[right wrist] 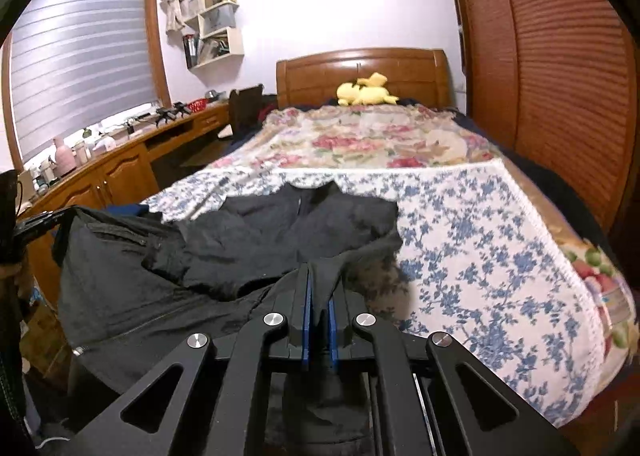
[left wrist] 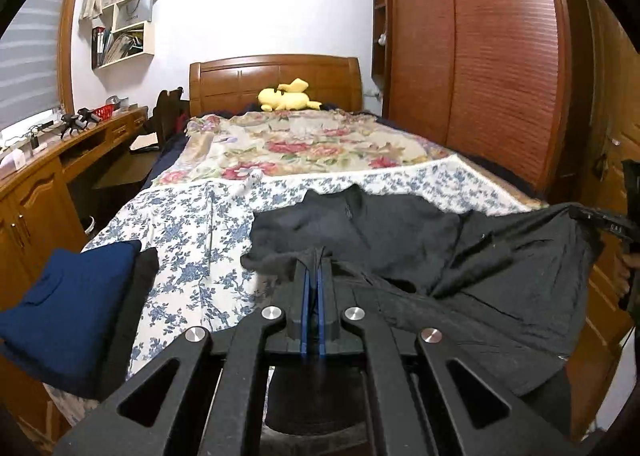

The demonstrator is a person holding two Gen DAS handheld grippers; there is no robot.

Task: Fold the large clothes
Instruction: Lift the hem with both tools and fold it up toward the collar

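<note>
A large black jacket (left wrist: 404, 240) lies on the foot of the bed, collar toward the headboard, its near hem lifted off the bed. My left gripper (left wrist: 316, 256) is shut on one corner of the jacket's hem. My right gripper (right wrist: 319, 270) is shut on the other hem corner, with black cloth pinched between its blue pads. The jacket (right wrist: 256, 232) stretches between the two grippers. The right gripper also shows at the right edge of the left wrist view (left wrist: 600, 217), and the left gripper at the left edge of the right wrist view (right wrist: 38, 221).
The bed (left wrist: 192, 223) has a blue floral sheet and a red floral blanket (left wrist: 304, 143). A folded navy garment (left wrist: 68, 296) lies at its near left corner. A yellow plush toy (left wrist: 286, 95) sits by the headboard. A wooden desk (left wrist: 48, 159) runs along the left, a wardrobe (left wrist: 480, 55) on the right.
</note>
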